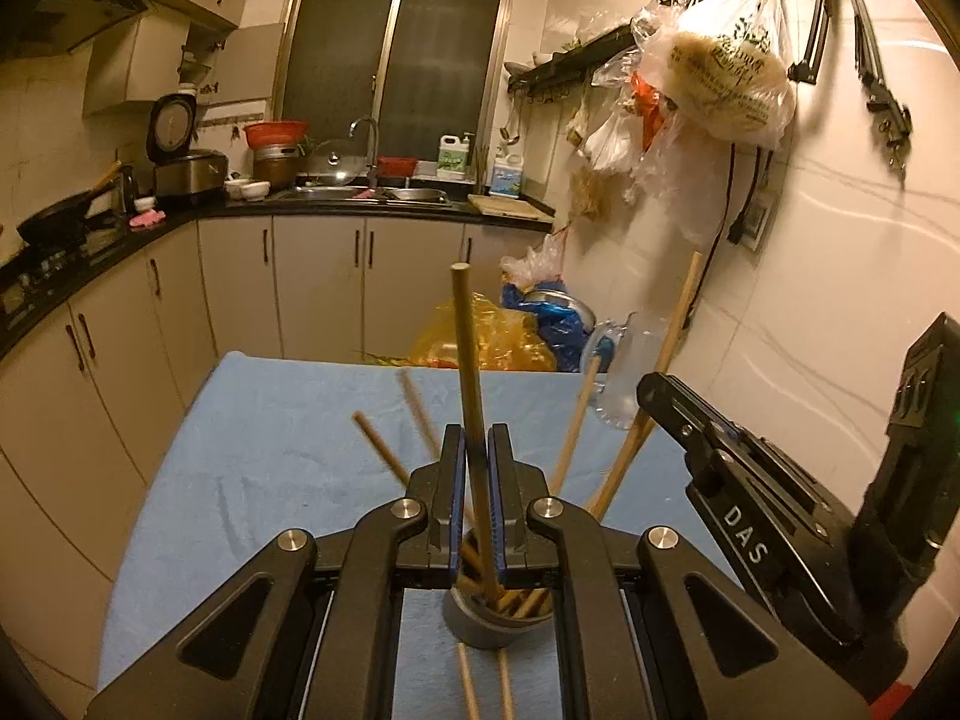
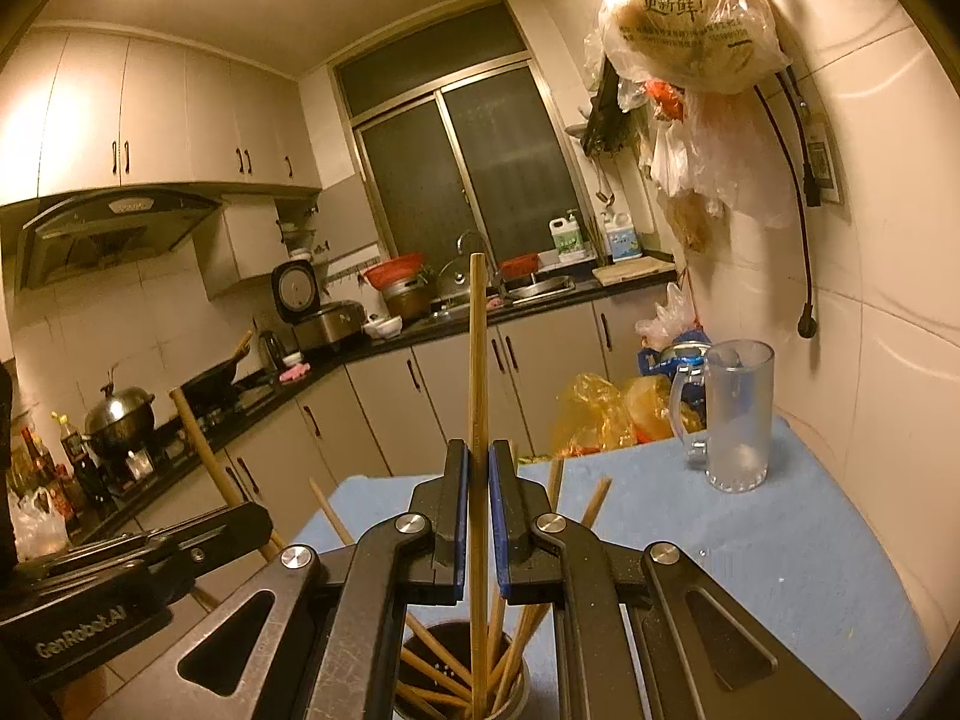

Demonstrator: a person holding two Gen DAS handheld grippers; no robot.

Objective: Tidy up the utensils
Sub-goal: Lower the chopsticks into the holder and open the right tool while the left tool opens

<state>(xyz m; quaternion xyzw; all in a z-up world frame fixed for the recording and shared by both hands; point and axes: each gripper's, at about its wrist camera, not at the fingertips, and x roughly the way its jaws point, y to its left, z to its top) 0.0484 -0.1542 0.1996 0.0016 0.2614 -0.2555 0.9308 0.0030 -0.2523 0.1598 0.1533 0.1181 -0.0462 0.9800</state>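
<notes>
A grey utensil cup (image 1: 492,624) stands on the blue cloth and holds several wooden chopsticks; it shows from above in the right wrist view (image 2: 462,678). My left gripper (image 1: 477,456) is shut on one upright chopstick (image 1: 468,354) whose lower end is inside the cup. My right gripper (image 2: 478,468) is shut on another upright chopstick (image 2: 477,348) that also reaches down into the cup. The right gripper's body (image 1: 780,510) shows at the right of the left wrist view, and the left gripper's body (image 2: 120,588) at the left of the right wrist view.
A frosted glass mug (image 2: 735,414) stands at the far right of the blue-covered table (image 2: 780,570); it shows blurred in the left wrist view (image 1: 624,372). Yellow and blue bags (image 1: 498,336) lie beyond the table. Kitchen counter (image 1: 372,204) and sink (image 1: 390,193) behind; wall at right.
</notes>
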